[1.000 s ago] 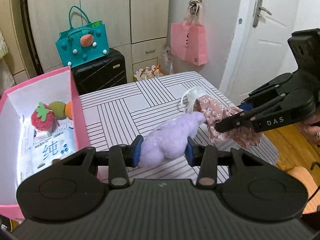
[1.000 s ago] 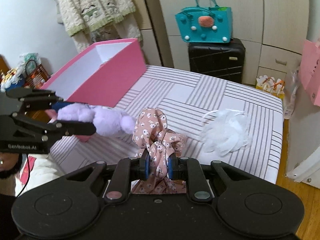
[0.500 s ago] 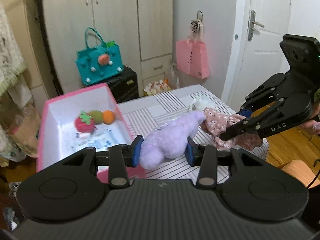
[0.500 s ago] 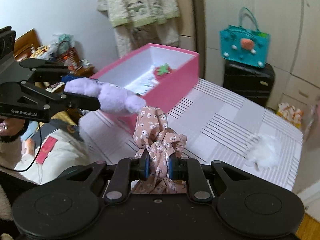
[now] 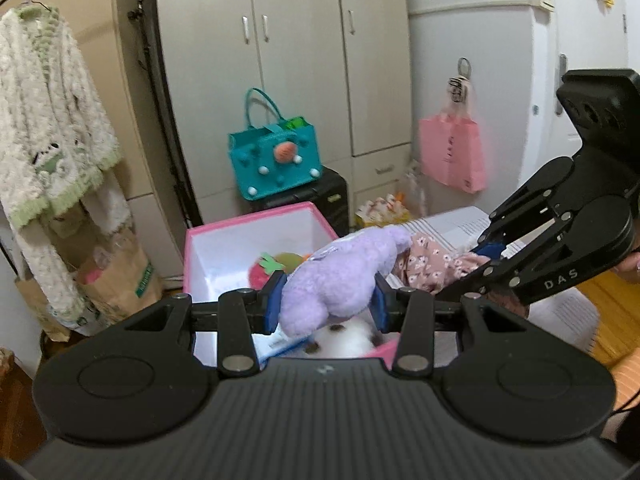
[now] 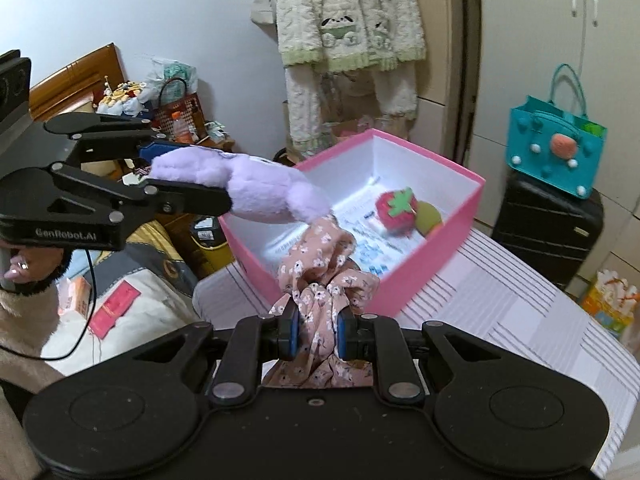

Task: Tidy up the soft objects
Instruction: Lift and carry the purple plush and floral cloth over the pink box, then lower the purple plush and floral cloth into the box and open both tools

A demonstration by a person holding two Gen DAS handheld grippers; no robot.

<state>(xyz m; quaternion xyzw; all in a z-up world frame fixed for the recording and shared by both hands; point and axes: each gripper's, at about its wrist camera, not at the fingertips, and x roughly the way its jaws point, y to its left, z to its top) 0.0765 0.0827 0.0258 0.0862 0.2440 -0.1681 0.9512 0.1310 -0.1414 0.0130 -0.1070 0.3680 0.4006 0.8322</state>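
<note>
My left gripper [image 5: 325,300] is shut on a purple plush toy [image 5: 340,276] and holds it in the air above the near end of the open pink box [image 5: 256,216]. It also shows in the right wrist view [image 6: 188,176], with the plush [image 6: 256,188] over the box's left side [image 6: 400,280]. My right gripper [image 6: 316,334] is shut on a pink floral cloth [image 6: 324,284], held above the box's near wall. In the left wrist view the right gripper [image 5: 476,264] holds the cloth [image 5: 432,264] just right of the plush. A strawberry plush [image 6: 396,210] and a green ball [image 6: 428,216] lie inside the box.
The box stands on a striped table [image 6: 500,312]. A teal bag [image 5: 276,160] sits on a black suitcase [image 6: 548,228] behind. A pink bag [image 5: 452,156] hangs on the wall. A fluffy white coat [image 5: 48,128] hangs at the left. A white furry thing [image 5: 348,338] lies below the plush.
Both grippers have risen and moved left from over the table to above the pink box, still holding the plush and the cloth. The white fluffy item stays behind on the table.
</note>
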